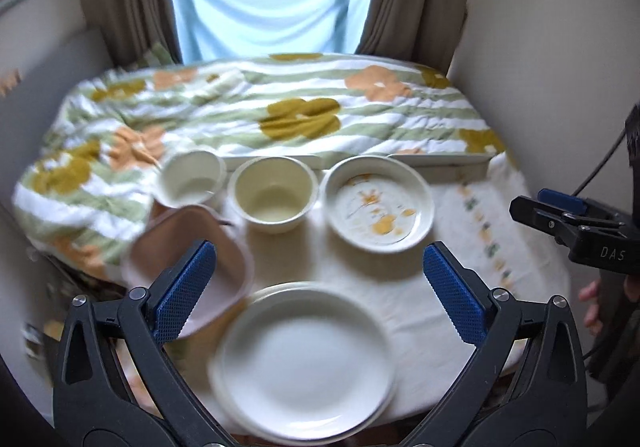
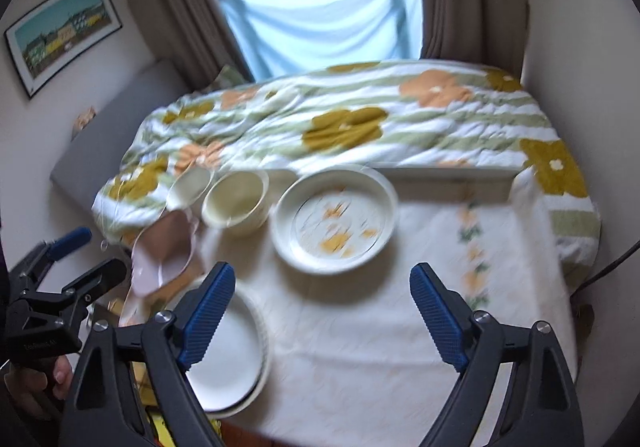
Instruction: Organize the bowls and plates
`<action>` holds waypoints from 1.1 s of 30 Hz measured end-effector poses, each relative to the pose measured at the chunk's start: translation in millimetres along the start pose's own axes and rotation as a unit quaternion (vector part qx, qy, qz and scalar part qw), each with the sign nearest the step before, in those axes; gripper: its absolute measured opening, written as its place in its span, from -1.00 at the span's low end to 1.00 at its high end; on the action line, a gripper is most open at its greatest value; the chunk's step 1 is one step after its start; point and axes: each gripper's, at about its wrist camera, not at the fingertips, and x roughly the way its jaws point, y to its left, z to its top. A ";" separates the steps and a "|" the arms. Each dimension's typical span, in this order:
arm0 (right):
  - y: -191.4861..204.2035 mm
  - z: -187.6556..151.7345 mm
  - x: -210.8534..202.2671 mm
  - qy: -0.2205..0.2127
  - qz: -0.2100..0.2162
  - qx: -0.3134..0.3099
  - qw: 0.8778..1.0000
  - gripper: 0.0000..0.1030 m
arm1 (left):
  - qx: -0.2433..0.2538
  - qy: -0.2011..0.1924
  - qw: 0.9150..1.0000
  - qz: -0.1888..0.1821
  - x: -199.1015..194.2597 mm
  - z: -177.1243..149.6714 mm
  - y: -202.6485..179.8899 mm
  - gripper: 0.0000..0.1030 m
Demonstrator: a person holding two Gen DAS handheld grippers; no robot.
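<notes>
On the cloth-covered table [image 1: 400, 307] | stack of white plates [image 1: 304, 363] lies just below and between the left gripper [image 1: 320, 287] fingers, nearer that hand than the right | flowered bowl [image 2: 336, 217] ahead of right gripper [image 2: 320, 311] | both grippers spread wide, holding nothing

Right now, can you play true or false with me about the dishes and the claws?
1. Both claws are holding plates. False: the left claw and right claw are open and empty.
2. The flowery bowl sits on the tablecloth. True.
3. The pink dish is round. False: it has squarish, rounded corners.
4. White plates are stacked nearest the camera. True.
5. Two plain cream bowls, the middle bowl and the left bowl, stand left of the flowery one. True.
</notes>
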 end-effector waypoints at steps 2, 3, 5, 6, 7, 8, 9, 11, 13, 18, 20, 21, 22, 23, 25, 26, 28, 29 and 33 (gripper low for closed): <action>-19.1 15.2 6.8 0.000 0.014 0.002 1.000 0.69 | -0.024 0.008 1.000 -0.010 17.6 5.7 -6.0 1.00; -25.6 20.0 11.0 0.001 0.021 0.000 1.000 0.69 | -0.033 0.014 0.999 -0.010 26.3 8.3 -8.3 1.00; -43.3 33.4 26.8 0.012 0.033 -0.010 0.999 0.86 | -0.056 0.029 0.998 -0.006 47.7 9.2 -14.7 1.00; -50.4 38.9 35.9 0.021 0.039 -0.015 0.999 0.99 | -0.071 0.039 0.997 -0.007 62.4 9.9 -16.6 1.00; -57.9 44.3 46.4 0.033 0.044 -0.022 0.998 0.99 | -0.080 0.046 0.996 -0.007 70.9 9.7 -17.5 1.00; -64.9 49.3 59.1 0.049 0.049 -0.028 0.997 0.99 | -0.095 0.057 0.994 -0.006 86.8 10.4 -17.6 1.00; -72.4 55.6 75.5 0.073 0.055 -0.035 0.995 0.99 | -0.106 0.064 0.992 -0.004 98.6 10.1 -16.1 1.00; -83.6 60.7 99.4 0.109 0.069 -0.044 0.991 0.99 | -0.133 0.081 0.988 0.005 128.2 8.3 -13.6 0.98; -92.5 65.3 124.8 0.125 0.080 -0.055 0.987 0.99 | -0.160 0.099 0.982 0.009 156.6 4.2 -10.6 0.88; -103.6 66.1 187.2 0.181 0.093 -0.089 0.975 0.99 | -0.193 0.143 0.970 0.024 208.0 -8.7 -3.6 0.42; -106.7 64.6 208.0 0.197 0.115 -0.093 0.969 0.93 | -0.202 0.155 0.967 0.029 223.0 -14.1 -1.0 0.28; -106.5 63.8 217.1 0.205 0.125 -0.099 0.966 0.79 | -0.205 0.159 0.965 0.030 226.8 -15.8 -0.6 0.16; -106.1 64.4 222.8 0.210 0.129 -0.105 0.963 0.58 | -0.208 0.163 0.964 0.030 232.0 -17.9 0.1 0.12; -104.8 64.0 228.6 0.214 0.134 -0.114 0.961 0.48 | -0.208 0.165 0.964 0.030 234.7 -18.9 0.1 0.03; -104.2 63.5 236.0 0.216 0.144 -0.121 0.958 0.26 | -0.206 0.162 0.964 0.038 238.5 -18.5 0.8 -0.05; -103.7 63.6 238.5 0.216 0.151 -0.121 0.957 0.20 | -0.205 0.161 0.965 0.040 239.0 -17.6 0.8 -0.21; -100.6 64.7 242.9 0.211 0.161 -0.129 0.956 0.05 | -0.206 0.161 0.964 0.045 241.1 -15.7 2.6 -0.46; -99.4 65.4 243.5 0.208 0.163 -0.135 0.955 -0.03 | -0.207 0.160 0.964 0.045 241.4 -15.4 3.4 -0.55; -96.8 65.2 252.6 0.217 0.175 -0.139 0.950 -0.58 | -0.199 0.161 0.966 0.043 243.8 -10.8 1.5 -0.67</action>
